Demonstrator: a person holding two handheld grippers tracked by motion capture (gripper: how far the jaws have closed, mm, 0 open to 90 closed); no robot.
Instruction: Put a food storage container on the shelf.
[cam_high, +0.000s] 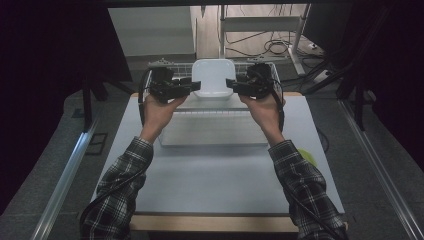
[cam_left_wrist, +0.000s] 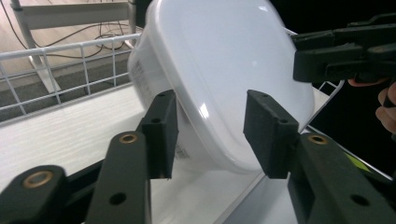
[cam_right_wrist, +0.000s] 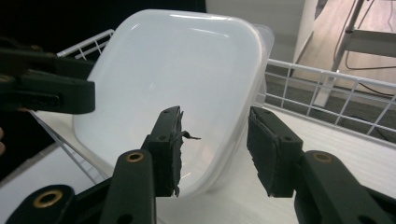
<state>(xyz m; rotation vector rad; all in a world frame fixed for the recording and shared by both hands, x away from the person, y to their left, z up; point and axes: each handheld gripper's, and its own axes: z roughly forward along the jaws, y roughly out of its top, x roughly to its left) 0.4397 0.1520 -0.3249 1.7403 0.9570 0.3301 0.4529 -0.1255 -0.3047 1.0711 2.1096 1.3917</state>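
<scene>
Grey floor (cam_high: 60, 145); metal shelf frame (cam_high: 260, 25); floor cables (cam_high: 275, 47); dim.

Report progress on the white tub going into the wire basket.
Looks done: the white plastic tub stands tilted on edge inside the white wire basket. In hand: the left hand-held gripper and the right hand-held gripper flank its sides, jaws apart with the tub's edge between them; the pads seem clear of it. Probably left: drawing both hands back.

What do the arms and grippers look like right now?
Both sleeves are dark plaid with pale checks. The left gripper and right gripper are black, with flat rectangular pads and brass-ringed pivot holes. A black cable trails from each.
</scene>
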